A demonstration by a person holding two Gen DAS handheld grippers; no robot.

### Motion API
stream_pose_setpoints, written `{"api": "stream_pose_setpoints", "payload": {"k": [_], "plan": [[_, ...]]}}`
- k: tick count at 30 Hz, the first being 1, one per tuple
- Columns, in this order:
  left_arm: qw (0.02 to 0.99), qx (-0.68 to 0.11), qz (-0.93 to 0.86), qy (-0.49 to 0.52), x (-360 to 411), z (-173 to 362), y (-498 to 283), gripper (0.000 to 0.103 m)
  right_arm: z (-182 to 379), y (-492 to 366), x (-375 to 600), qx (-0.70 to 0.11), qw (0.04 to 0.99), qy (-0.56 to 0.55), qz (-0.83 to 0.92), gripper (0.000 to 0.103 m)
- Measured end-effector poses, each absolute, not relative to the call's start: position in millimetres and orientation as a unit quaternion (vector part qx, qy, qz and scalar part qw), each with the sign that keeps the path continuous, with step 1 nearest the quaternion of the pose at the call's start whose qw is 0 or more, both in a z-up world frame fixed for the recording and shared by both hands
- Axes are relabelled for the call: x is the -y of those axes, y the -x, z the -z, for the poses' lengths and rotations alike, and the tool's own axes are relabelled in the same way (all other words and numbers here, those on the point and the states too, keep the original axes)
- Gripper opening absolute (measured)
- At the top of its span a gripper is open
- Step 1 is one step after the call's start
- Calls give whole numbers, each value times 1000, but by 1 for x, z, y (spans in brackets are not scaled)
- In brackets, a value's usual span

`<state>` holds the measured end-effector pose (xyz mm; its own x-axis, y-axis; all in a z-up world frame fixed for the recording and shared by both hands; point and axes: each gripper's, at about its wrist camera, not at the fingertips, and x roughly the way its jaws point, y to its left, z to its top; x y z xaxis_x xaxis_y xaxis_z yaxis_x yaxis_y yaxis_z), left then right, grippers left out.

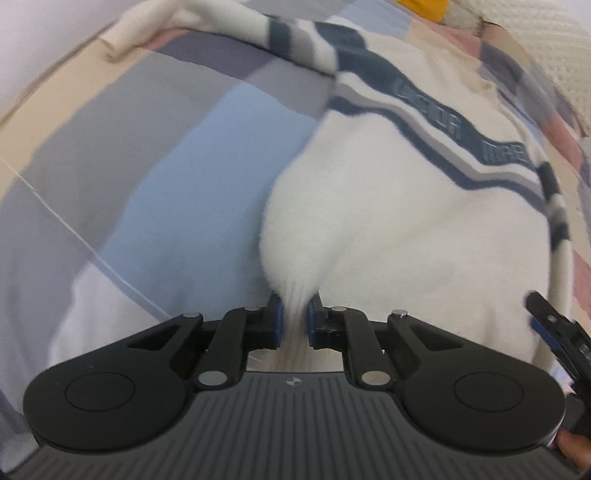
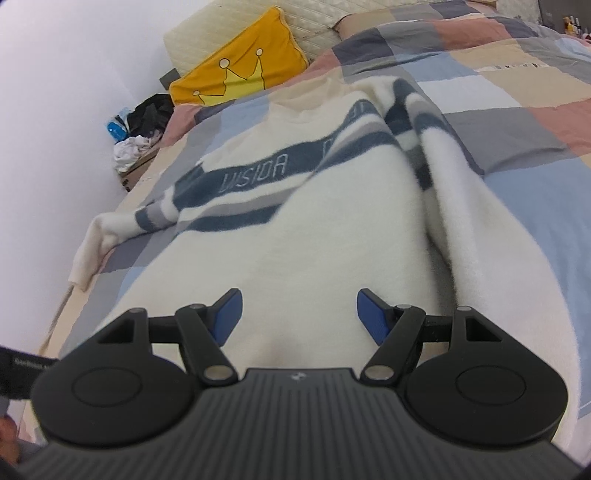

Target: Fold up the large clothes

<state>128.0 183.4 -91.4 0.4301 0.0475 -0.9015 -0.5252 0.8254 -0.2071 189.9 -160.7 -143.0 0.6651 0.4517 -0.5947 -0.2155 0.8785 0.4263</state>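
Observation:
A large cream sweater point(image 1: 388, 206) with navy and grey chest stripes lies spread on a checked bedspread point(image 1: 166, 177). My left gripper point(image 1: 295, 314) is shut on a pinch of the sweater's lower left edge, and the fabric rises in a peak from the bed into its blue pads. In the right wrist view the same sweater point(image 2: 295, 236) lies face up, its right side folded over in a ridge. My right gripper point(image 2: 299, 314) hovers open above the hem with nothing between its fingers. The right gripper's tip point(image 1: 546, 317) shows at the right edge of the left wrist view.
A yellow cushion with a crown point(image 2: 240, 62) and a quilted headboard point(image 2: 317, 26) stand at the head of the bed. Dark and white clothes point(image 2: 140, 125) are piled by the white wall on the left. The bedspread point(image 2: 517, 122) extends to the right.

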Motion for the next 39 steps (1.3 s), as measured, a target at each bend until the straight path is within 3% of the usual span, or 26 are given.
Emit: {"api": "stream_pose_setpoints", "payload": {"k": [11,14,16,17,31,39], "plan": [[791,-538,-207,205,-179,110,-137,19,147,-194,161,-373,898,-163,-169,71],[790,-540,-208,202,-179,106,-136,32,146,-194,160,-371,900,-161,-166,71],[789,-542,-214,196,-178,103,-134,50,144,-192,159,-366,903,-152,-165,71],[793,-539,-214,187,-176,100,-133,52,143,-190,159,-362,906,-146,-164,71],[873,-451,-148,112,-122,53,-138,53,121,-182,177,-294,945,-113,-94,71],[901,-421,-87,51,-56,54,-176,53,124,-191,192,-301,948,-98,-29,71]]}}
